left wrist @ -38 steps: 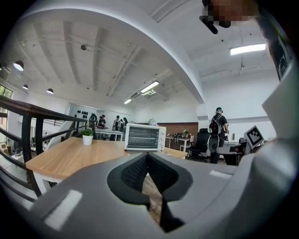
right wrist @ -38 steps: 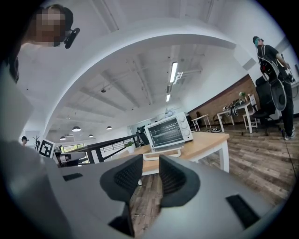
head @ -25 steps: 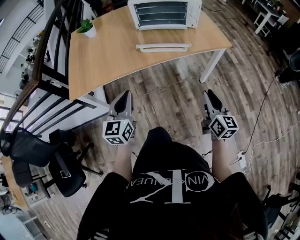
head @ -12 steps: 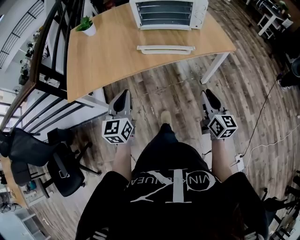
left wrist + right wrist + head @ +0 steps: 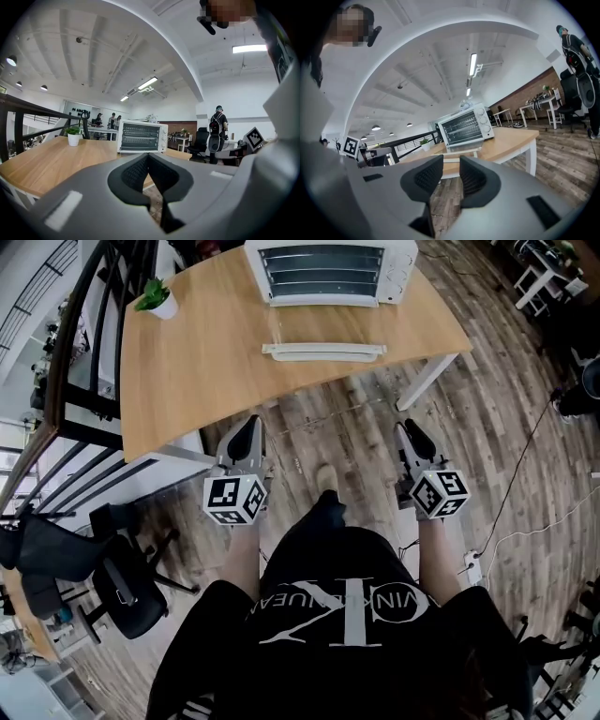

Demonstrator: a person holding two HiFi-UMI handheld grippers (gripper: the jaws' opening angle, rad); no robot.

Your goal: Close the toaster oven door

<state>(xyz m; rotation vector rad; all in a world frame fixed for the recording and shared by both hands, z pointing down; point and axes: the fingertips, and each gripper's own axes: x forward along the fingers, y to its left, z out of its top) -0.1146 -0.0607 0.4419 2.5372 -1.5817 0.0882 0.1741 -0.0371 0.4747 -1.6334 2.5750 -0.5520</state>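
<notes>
A white toaster oven (image 5: 330, 271) stands at the far edge of a wooden table (image 5: 197, 362). Its door (image 5: 323, 352) hangs open, folded down flat toward me, handle nearest. Both grippers are held low over the floor, well short of the table. My left gripper (image 5: 249, 430) is shut with nothing in it; its pads meet at the tips (image 5: 148, 157) and the oven (image 5: 140, 136) shows beyond them. My right gripper (image 5: 407, 432) is open by a narrow gap (image 5: 451, 161) and empty, pointing at the oven (image 5: 466, 125) and its lowered door (image 5: 461, 153).
A small potted plant (image 5: 155, 299) sits on the table's left corner. A black railing (image 5: 80, 390) and an office chair (image 5: 127, 582) are at my left. A white table leg (image 5: 427, 381) and a floor cable (image 5: 525, 521) lie right. A person (image 5: 216, 131) stands far off.
I have stepped toward the table; a foot shows ahead on the floor. Both grippers sit a little nearer the table edge, their jaws unchanged.
</notes>
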